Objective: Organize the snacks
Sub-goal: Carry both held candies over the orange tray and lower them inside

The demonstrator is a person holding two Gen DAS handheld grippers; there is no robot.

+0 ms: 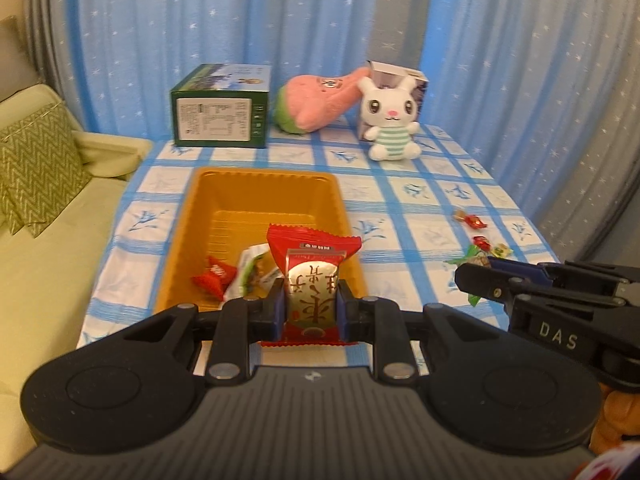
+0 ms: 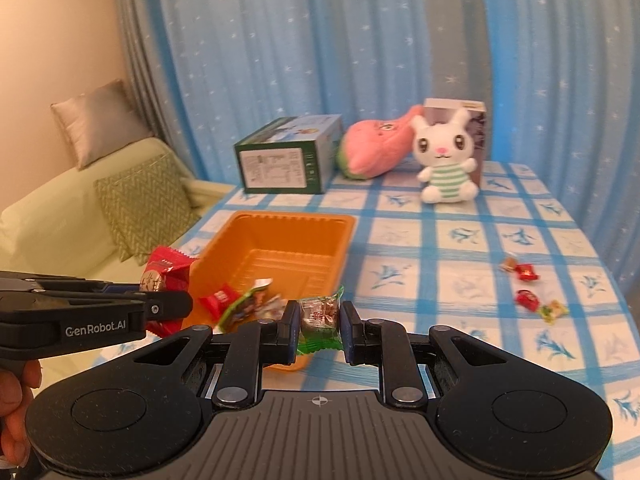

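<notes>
The left hand-held gripper [image 1: 311, 300] pinches one red snack packet [image 1: 312, 276] above the orange tray's [image 1: 264, 184] near end; the right hand-held gripper [image 2: 320, 320] pinches one green-wrapped candy [image 2: 320, 320] beside that tray; two packets [image 1: 236, 272] lie inside it; four small candies [image 2: 528, 288] remain on the checked surface [image 2: 460, 280]; two plush toys [image 1: 388, 116] and two boxes [image 1: 220, 108] stand at its far edge.

Glossy orange plastic tray [image 1: 200, 216]; shiny foil snack wrapper [image 1: 312, 276]; soft plush rabbit [image 1: 390, 120]; matt woven checked tablecloth [image 1: 420, 200].
</notes>
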